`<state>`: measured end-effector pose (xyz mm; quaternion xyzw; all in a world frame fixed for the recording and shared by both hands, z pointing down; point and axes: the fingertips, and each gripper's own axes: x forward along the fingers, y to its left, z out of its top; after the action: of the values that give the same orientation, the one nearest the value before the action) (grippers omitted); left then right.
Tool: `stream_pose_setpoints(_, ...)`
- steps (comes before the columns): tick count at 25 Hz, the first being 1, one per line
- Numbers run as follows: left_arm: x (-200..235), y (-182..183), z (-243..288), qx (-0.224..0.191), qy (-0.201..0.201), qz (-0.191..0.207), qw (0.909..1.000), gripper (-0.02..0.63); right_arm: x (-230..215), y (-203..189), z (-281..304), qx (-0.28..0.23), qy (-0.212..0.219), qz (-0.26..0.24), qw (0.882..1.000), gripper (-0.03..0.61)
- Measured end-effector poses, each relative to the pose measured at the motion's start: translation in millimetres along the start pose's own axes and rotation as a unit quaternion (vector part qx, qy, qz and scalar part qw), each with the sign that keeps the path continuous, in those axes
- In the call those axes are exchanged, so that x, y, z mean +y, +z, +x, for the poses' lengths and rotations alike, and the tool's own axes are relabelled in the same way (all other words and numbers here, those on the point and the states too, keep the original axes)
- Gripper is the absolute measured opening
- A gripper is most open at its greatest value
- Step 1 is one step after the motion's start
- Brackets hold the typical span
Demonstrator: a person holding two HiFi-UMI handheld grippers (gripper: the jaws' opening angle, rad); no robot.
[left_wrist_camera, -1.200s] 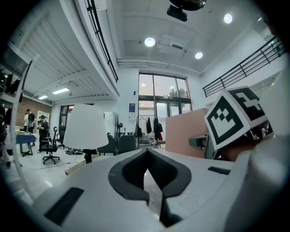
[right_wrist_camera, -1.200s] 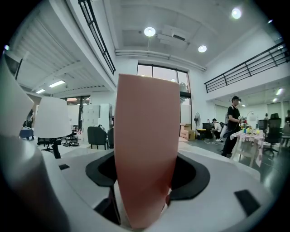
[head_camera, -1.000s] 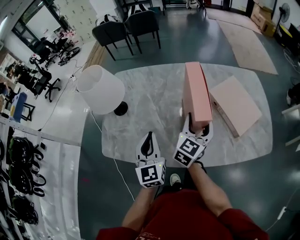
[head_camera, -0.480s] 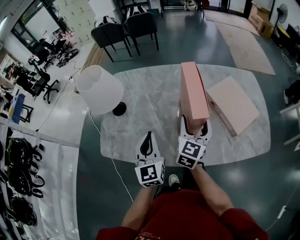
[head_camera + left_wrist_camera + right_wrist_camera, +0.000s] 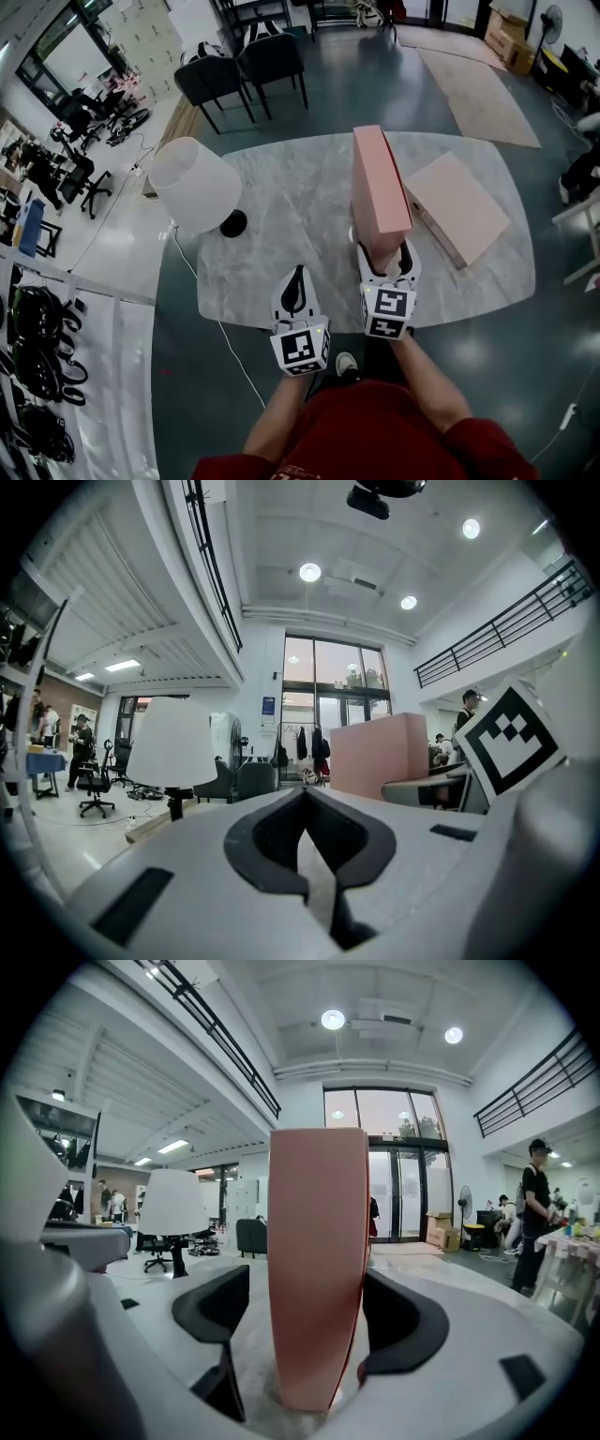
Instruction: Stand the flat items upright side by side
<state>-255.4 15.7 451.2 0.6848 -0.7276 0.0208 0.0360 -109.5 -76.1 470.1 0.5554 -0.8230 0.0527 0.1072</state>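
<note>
Standing on its long narrow side on the marble bench (image 5: 291,197), the upright pink box (image 5: 380,183) is the marker for everything else. Its near end sits between the jaws of the right claw (image 5: 385,258), which have just been opening and stand wide, with a gap showing on the box's left side. Just right of that box, a second pink box (image 5: 461,208) lies flat. Left of its near end hovers the left claw (image 5: 297,281), jaws closed together on nothing. Farther left stands a white lamp (image 5: 194,183).
</note>
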Motion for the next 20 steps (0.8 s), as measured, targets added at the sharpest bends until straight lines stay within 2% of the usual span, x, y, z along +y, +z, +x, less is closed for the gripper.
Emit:
stream_pose_setpoints(14,-10.4,-3.5,-17.5,-0.001,-0.015,-0.007,0.9999,0.006,5.0,-13.9,-29.2,0.007,0.012,-0.004,1.000,0.348)
stream_pose_setpoints(20,-36.5,-8.6,-14.9,0.003,-0.043,-0.008,0.9990,0.006,-29.1,-14.4,-54.4,0.000,-0.019,0.000,1.000,0.348)
